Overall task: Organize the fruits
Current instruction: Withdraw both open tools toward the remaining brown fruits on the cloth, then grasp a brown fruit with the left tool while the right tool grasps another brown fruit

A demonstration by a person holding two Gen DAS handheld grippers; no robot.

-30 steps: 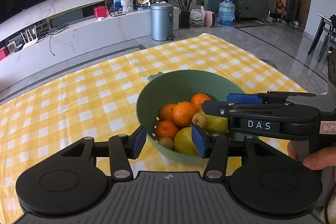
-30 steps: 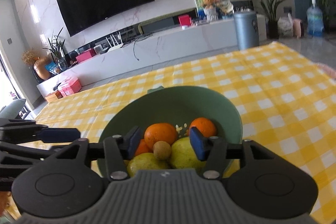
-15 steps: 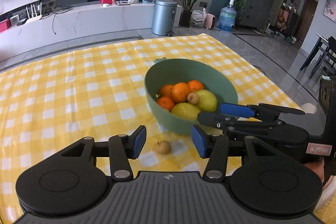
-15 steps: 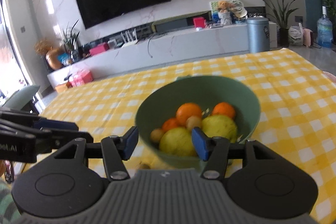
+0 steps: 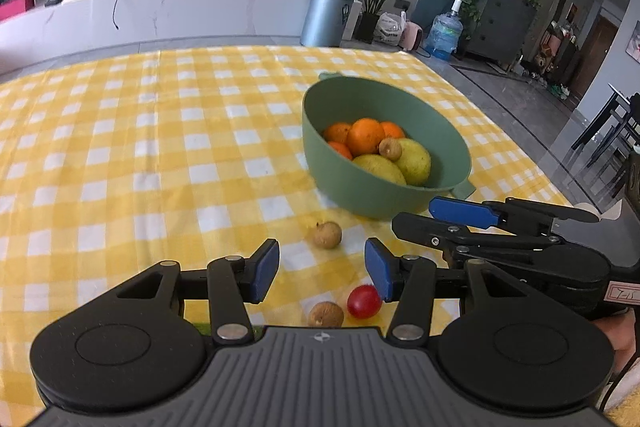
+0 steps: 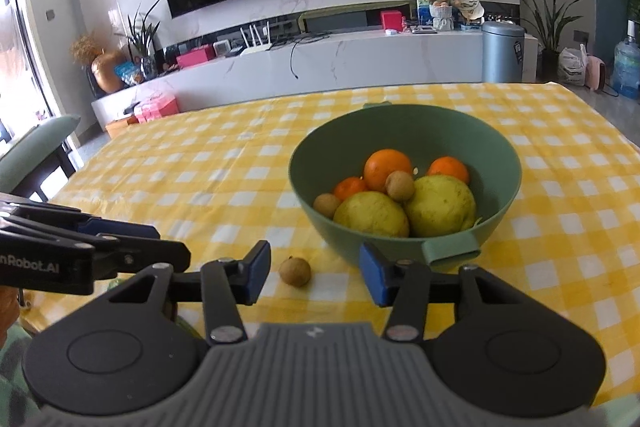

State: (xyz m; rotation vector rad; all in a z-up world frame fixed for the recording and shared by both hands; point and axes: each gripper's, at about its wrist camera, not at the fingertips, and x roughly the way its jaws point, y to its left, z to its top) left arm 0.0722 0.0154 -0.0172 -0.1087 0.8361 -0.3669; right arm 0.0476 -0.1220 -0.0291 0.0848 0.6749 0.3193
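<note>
With both grippers' fingers wide and empty, I next reach my left gripper [image 5: 322, 270] for the small brown round longan [image 5: 327, 234] beside the green plastic bowl [image 5: 448, 135].

A round green bowl [image 6: 404, 131] with small tab handles sits upright on the yellow checked tabletop [image 5: 120, 147]. Inside it, two large yellow-green pears [image 6: 440, 205] lie side by side at the 6 o'clock side, with oranges [image 6: 387, 169] piled behind them toward 12 o'clock. One small tan longan [image 6: 399, 185] rests on top between the pears and the oranges, and another [image 6: 327, 205] sits at the bowl's 9 o'clock edge. Outside the bowl, a loose longan [image 5: 327, 235] lies on the cloth just off its 7 o'clock side. Nearer the viewer lie another longan [image 5: 326, 314] and a small red cherry tomato [image 5: 363, 301], touching or almost touching.
</note>
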